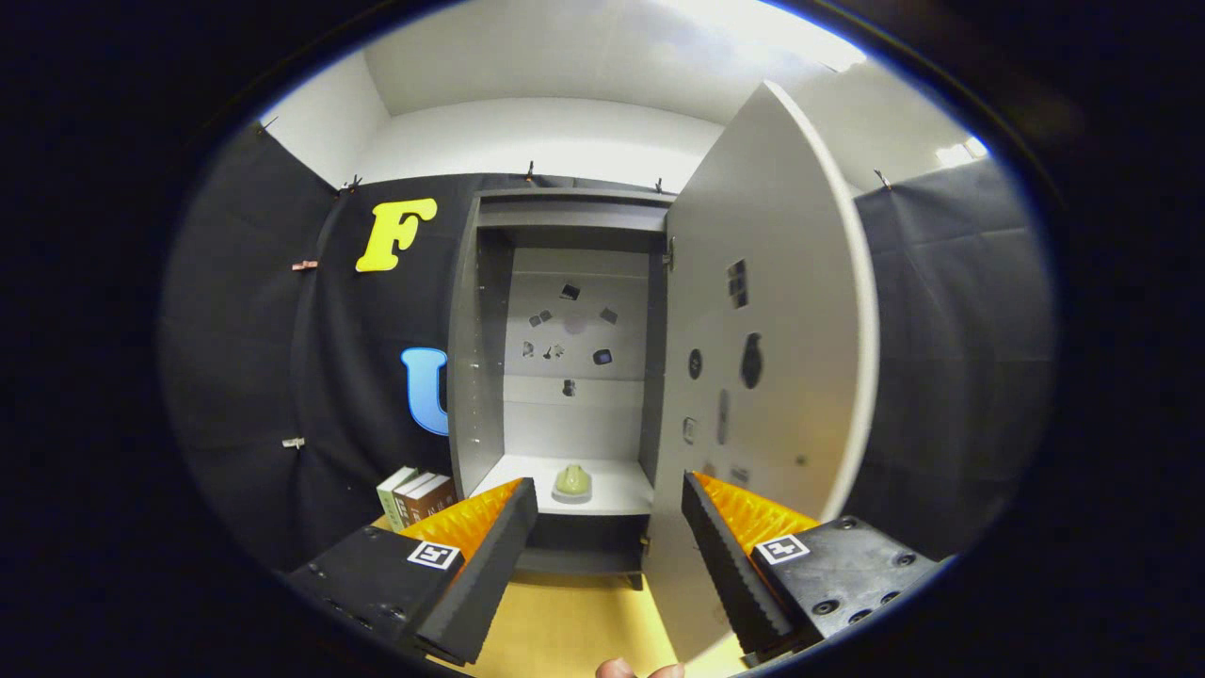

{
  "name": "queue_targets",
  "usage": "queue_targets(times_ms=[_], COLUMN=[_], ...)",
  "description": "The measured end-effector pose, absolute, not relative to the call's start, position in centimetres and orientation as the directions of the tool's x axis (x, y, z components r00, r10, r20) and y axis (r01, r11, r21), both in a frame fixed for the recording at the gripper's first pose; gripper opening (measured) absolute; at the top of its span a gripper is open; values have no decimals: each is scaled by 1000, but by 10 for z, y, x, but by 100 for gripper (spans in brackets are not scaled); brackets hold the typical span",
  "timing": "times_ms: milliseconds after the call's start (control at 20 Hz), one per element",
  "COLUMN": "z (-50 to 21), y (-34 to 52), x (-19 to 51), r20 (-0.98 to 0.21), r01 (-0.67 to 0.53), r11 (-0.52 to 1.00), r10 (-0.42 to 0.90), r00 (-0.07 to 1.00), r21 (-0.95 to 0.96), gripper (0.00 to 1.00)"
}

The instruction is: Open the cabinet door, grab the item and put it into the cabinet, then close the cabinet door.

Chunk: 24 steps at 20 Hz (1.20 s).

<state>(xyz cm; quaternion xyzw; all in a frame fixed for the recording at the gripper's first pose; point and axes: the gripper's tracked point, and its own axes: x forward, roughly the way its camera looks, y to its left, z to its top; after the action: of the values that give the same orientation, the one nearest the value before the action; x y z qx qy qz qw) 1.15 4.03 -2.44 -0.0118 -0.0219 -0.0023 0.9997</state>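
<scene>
A grey cabinet stands ahead against the booth wall. Its door is swung wide open to the right, reaching out towards me past my right finger. A small pale green item sits on the white lower shelf inside the cabinet, beyond and between my fingers. My gripper is open with nothing between its fingers, held back from the cabinet front. The right finger lies in front of the door's lower edge.
Several books stand on the wooden table left of the cabinet, just past my left finger. Small stickers dot the cabinet's back panel and the door's inner face. A person's fingertips show below the gripper.
</scene>
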Motion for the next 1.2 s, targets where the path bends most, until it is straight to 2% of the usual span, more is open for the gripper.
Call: queue_targets(times_ms=[100,300,450,650,950,1200], z=[-29,-33,-39,-46,-67,-73], y=[21,-46,-97,-145,-175,-164], x=[-13,-36,-35,-18,25,35], r20=[19,3,-16,-53,-110,-120], r01=[8,104,205,281,319,295], r11=[1000,994,979,958,947,953], r10=[-8,-104,-204,-279,-312,-286], r00=[1000,995,979,959,944,951], r21=[-6,16,21,50,48,66], gripper=[98,98,98,98,98,97])
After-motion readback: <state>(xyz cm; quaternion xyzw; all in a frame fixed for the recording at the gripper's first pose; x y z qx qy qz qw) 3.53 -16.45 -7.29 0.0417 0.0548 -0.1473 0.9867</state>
